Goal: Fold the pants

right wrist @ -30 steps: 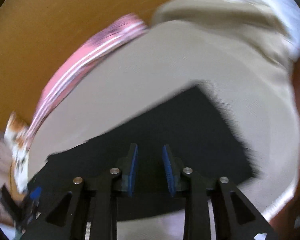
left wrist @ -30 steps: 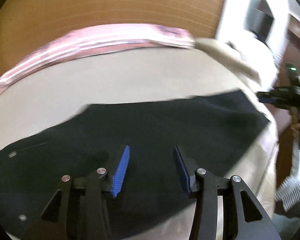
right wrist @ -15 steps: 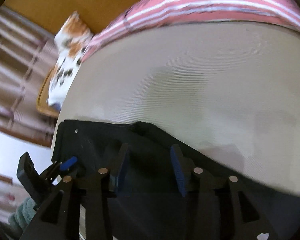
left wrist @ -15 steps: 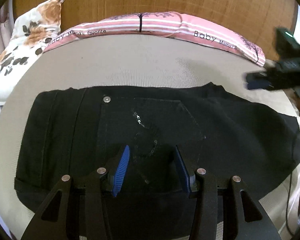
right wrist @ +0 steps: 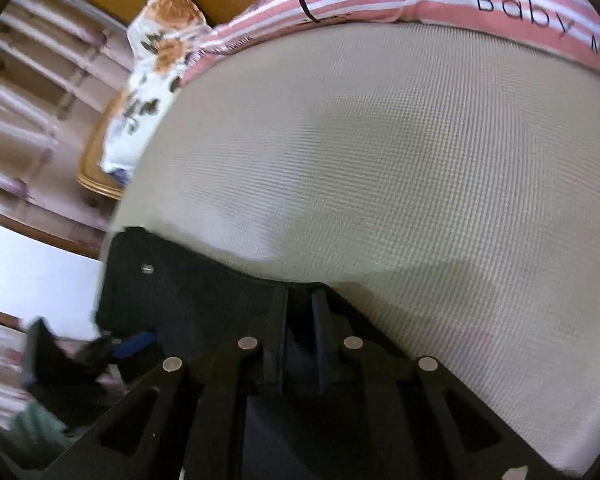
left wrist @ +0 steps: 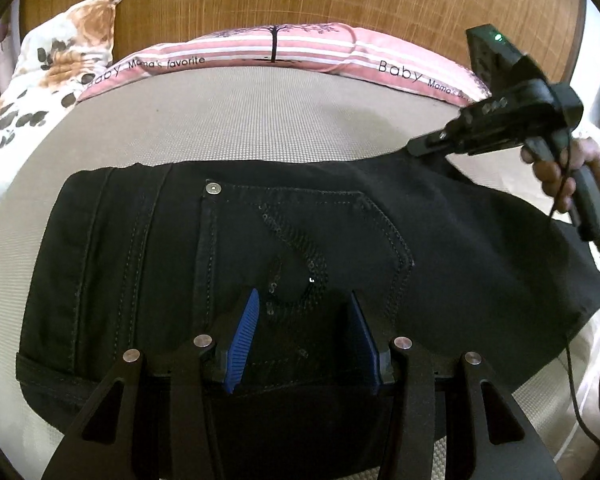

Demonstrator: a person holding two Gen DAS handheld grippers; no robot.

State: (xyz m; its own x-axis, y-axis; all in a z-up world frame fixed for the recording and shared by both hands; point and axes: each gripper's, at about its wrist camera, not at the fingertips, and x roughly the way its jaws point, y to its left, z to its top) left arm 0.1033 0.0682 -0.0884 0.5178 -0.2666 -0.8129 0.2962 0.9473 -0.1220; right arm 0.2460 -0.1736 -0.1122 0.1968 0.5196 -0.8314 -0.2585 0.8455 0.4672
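Beige bed (left wrist: 260, 120) bears black pants (left wrist: 140, 260) (right tongs (right wrist: 300, 304) closing on their edge).

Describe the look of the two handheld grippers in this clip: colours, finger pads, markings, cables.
Both are matte black with triangular cut-outs and silver rivets. The left gripper has ribbed blue pads. The right gripper has a pistol-style handle, a green indicator light on top and a thin black cable trailing down.
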